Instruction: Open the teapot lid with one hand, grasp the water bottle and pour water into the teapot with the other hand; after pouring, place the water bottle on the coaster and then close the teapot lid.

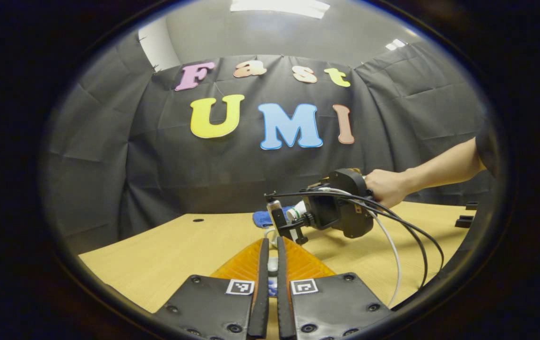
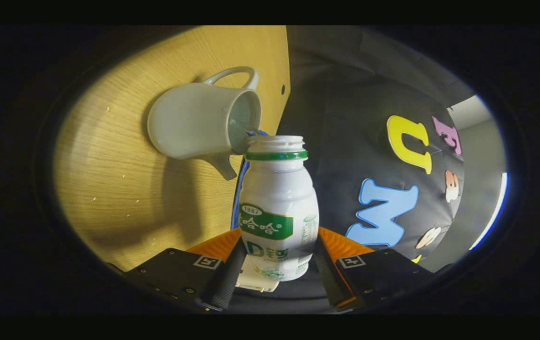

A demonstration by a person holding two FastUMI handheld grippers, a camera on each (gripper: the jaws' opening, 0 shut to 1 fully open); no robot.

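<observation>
A white water bottle (image 2: 277, 208) with a green neck ring and no cap is held in my right gripper (image 2: 278, 250), which is shut on its lower body. It is tipped, with its mouth at the open top of the white teapot (image 2: 199, 125), which stands lidless on the wooden table (image 2: 109, 179). A blue coaster (image 2: 238, 189) peeks out behind the bottle. In the left gripper view my left gripper (image 1: 272, 242) is shut, with a small white piece of the teapot lid (image 1: 273, 265) between its fingers. Beyond it, the right gripper (image 1: 288, 222) holds the bottle (image 1: 296, 211) in front of the coaster (image 1: 262, 218).
A person's hand (image 1: 388, 186) holds the right gripper, and cables (image 1: 411, 236) trail from it over the table's right side. Small black brackets (image 1: 463, 221) sit at the table's right edge. A small dark hole (image 1: 198, 220) marks the table near the back wall.
</observation>
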